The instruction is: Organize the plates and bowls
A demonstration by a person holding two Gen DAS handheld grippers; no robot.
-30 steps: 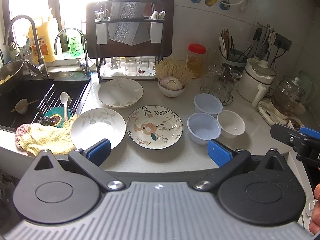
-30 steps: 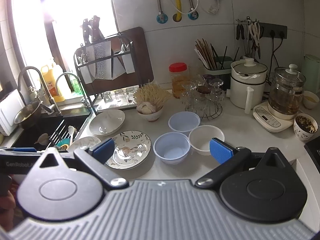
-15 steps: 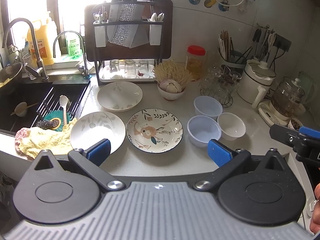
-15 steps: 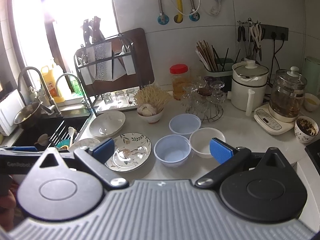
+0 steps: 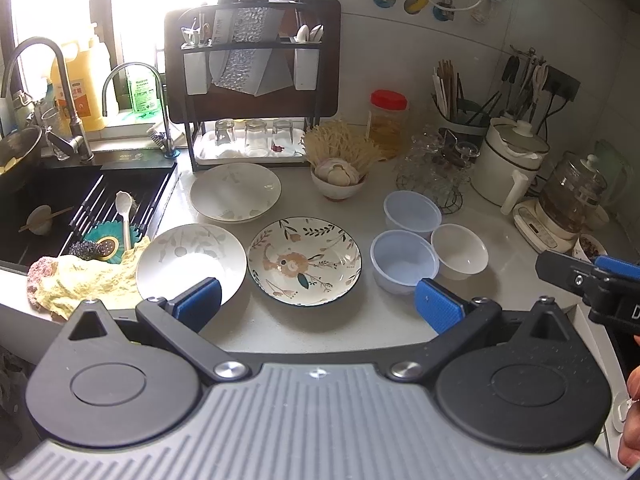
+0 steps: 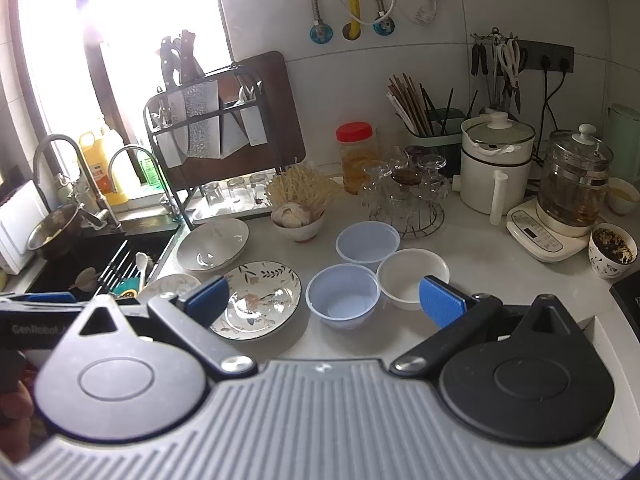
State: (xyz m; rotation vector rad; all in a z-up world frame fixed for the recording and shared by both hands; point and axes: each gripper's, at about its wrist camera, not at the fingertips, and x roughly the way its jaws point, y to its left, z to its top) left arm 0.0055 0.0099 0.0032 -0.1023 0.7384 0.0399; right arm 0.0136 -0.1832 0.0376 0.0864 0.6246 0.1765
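On the counter lie a floral plate [image 5: 304,260] [image 6: 258,298], a white leaf-pattern plate [image 5: 188,258] to its left and another white plate [image 5: 235,191] [image 6: 214,243] behind. To the right stand two bluish plastic bowls [image 5: 404,260] [image 5: 412,210] [image 6: 343,294] and a small white bowl [image 5: 460,249] [image 6: 412,276]. My left gripper [image 5: 318,306] is open and empty, held above the counter's front edge before the floral plate. My right gripper [image 6: 324,302] is open and empty, before the bowls; it also shows at the right edge of the left wrist view [image 5: 588,276].
A black sink [image 5: 60,208] with a rack, spoon and cloth is at the left. A dish rack [image 5: 248,80] with glasses stands at the back. A bowl of garlic [image 5: 338,178], a glass-cup stand [image 5: 434,168], a jar, a white pot and a kettle [image 5: 572,200] fill the back right.
Both grippers have drifted slightly, so the scene sits a little lower in each view. Nothing on the counter has moved. Both stay open.
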